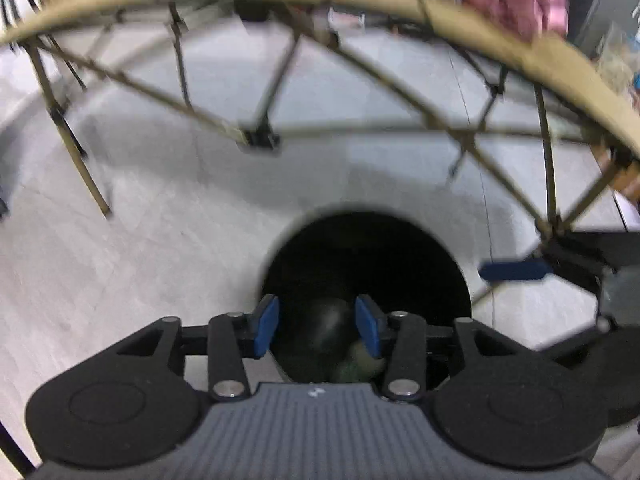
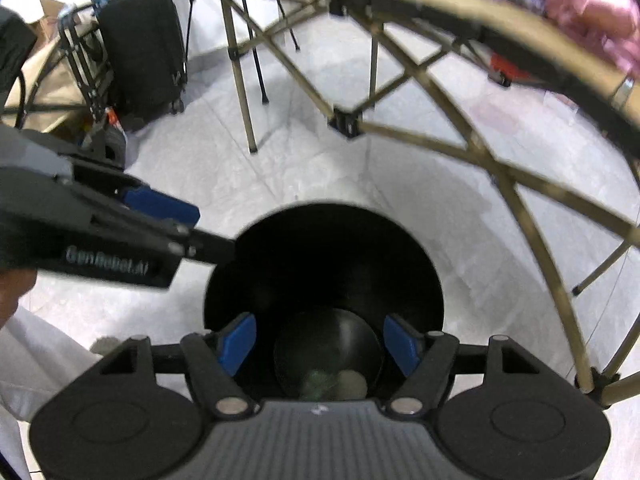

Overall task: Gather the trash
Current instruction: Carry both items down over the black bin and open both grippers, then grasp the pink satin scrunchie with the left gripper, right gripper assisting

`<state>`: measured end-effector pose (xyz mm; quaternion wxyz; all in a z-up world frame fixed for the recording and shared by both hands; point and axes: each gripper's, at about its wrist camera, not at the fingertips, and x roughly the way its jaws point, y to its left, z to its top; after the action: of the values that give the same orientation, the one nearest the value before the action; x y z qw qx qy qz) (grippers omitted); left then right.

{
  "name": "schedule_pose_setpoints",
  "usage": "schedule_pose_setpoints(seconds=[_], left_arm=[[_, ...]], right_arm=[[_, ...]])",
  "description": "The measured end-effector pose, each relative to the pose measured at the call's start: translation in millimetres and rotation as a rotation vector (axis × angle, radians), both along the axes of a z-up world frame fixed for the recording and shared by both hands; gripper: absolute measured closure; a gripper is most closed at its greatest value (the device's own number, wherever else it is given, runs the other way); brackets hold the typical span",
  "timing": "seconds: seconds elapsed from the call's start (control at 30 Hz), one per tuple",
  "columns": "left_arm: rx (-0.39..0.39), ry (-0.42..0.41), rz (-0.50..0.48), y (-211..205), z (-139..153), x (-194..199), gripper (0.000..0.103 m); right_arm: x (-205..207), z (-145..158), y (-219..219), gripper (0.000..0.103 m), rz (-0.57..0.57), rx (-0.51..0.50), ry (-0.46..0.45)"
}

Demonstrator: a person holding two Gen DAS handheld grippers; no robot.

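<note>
A black round trash bin (image 2: 320,256) stands on the pale floor under the table's edge; it also shows in the left wrist view (image 1: 368,264). At its bottom lie a greenish crumpled piece (image 2: 316,384) and a pale round piece (image 2: 352,384). My right gripper (image 2: 320,344) hangs over the bin's mouth, open and empty. My left gripper (image 1: 318,326) is also over the bin, jaws apart with nothing between them; it shows from the side in the right wrist view (image 2: 160,208). The right gripper's blue fingertip (image 1: 516,270) shows in the left wrist view.
A tan folding table (image 2: 460,12) with crossed legs (image 2: 344,120) arches over the far side. A pink bag (image 2: 596,12) lies on it. A black suitcase (image 2: 144,52) and a cart (image 2: 96,92) stand at the far left.
</note>
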<state>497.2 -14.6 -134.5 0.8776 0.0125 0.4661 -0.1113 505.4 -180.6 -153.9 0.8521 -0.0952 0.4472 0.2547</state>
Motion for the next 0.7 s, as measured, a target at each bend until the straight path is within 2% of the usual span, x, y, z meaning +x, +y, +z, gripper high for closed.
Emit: schedule_pose_setpoints(seconds=[0.07, 0.13, 0.23, 0.27, 0.33, 0.37, 0.4, 0.47, 0.57, 0.67, 0.7], left_arm=[[0.016, -0.142, 0.027, 8.1, 26.6, -8.7, 0.038], [0.02, -0.301, 0.031, 15.0, 53.5, -22.9, 0.033], [-0.04, -0.494, 0.065, 22.2, 81.1, -41.9, 0.02], [-0.053, -0.558, 0.101, 21.4, 87.0, -46.3, 0.013], [-0.045, -0.654, 0.158, 15.0, 93.4, -50.4, 0.013], [-0.03, -0.686, 0.159, 8.5, 95.3, -49.6, 0.012], [-0.017, -0.715, 0.159, 0.8, 96.5, -46.9, 0.011], [-0.002, -0.749, 0.146, -16.8, 99.2, -36.2, 0.01], [-0.005, -0.763, 0.128, -37.6, 105.0, -10.6, 0.009], [-0.014, -0.779, 0.177, -53.4, 107.7, 16.2, 0.009], [-0.028, -0.769, 0.194, -56.7, 107.0, 24.5, 0.009]], right_arm=[[-11.7, 21.2, -0.3, 0.033, 0.019, 0.031, -0.071], [-27.5, 45.5, -2.4, 0.033, 0.04, 0.067, -0.162], [-50.1, 82.9, -14.4, 0.033, 0.022, 0.158, -0.338], [-55.9, 93.5, -20.3, 0.032, -0.021, 0.177, -0.421], [-64.1, 110.9, -36.5, 0.024, -0.157, 0.203, -0.621], [-62.8, 116.1, -44.0, 0.019, -0.22, 0.201, -0.686], [-57.4, 120.6, -51.2, 0.018, -0.281, 0.19, -0.725], [-32.5, 129.4, -66.9, 0.018, -0.402, 0.17, -0.728], [13.5, 135.3, -86.4, 0.023, -0.468, 0.25, -0.657], [50.7, 126.6, -93.7, 0.043, -0.493, 0.329, -0.597], [62.6, 121.6, -95.8, 0.059, -0.484, 0.354, -0.559]])
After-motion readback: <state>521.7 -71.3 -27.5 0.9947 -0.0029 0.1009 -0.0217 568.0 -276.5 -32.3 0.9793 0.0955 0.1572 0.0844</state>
